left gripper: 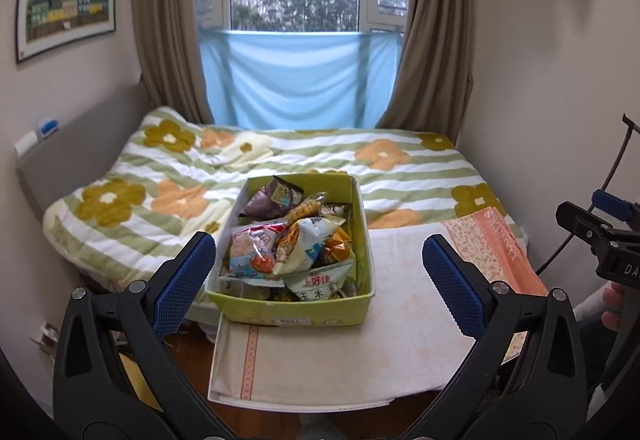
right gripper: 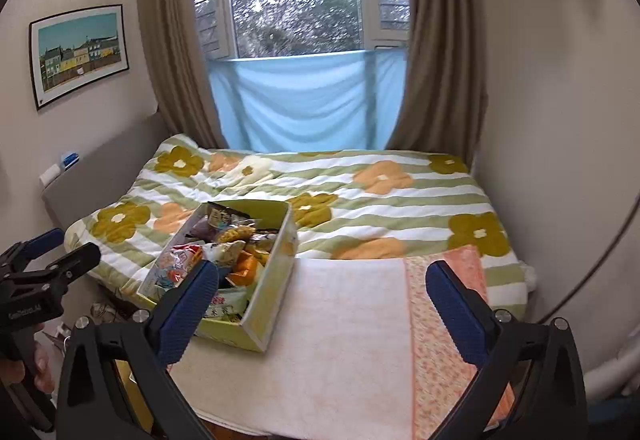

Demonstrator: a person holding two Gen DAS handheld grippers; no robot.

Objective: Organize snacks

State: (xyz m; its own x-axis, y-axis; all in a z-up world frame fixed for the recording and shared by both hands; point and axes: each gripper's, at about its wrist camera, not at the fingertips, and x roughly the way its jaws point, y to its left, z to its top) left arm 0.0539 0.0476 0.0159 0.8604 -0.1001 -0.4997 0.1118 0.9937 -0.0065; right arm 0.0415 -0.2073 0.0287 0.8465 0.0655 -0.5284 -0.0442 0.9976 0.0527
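A yellow-green cardboard box (left gripper: pixel 292 310) full of mixed snack packets (left gripper: pixel 296 240) sits on a cream towel (left gripper: pixel 360 352) at the foot of the bed. My left gripper (left gripper: pixel 318 268) is open and empty, its blue pads on either side of the box, held back from it. My right gripper (right gripper: pixel 320 296) is open and empty, to the right of the box (right gripper: pixel 276 280) and over the towel (right gripper: pixel 348 328). The packets (right gripper: pixel 224 256) also show in the right wrist view. Each gripper shows at the edge of the other's view, the right (left gripper: pixel 600 236) and the left (right gripper: pixel 44 268).
The bed carries a green-striped flower blanket (left gripper: pixel 400 176). An orange patterned cloth (right gripper: pixel 444 324) lies beside the towel. Walls close in on both sides, with a grey headboard (left gripper: pixel 80 144) at left and curtains and a window behind. Wood floor (left gripper: pixel 188 360) shows below the bed's edge.
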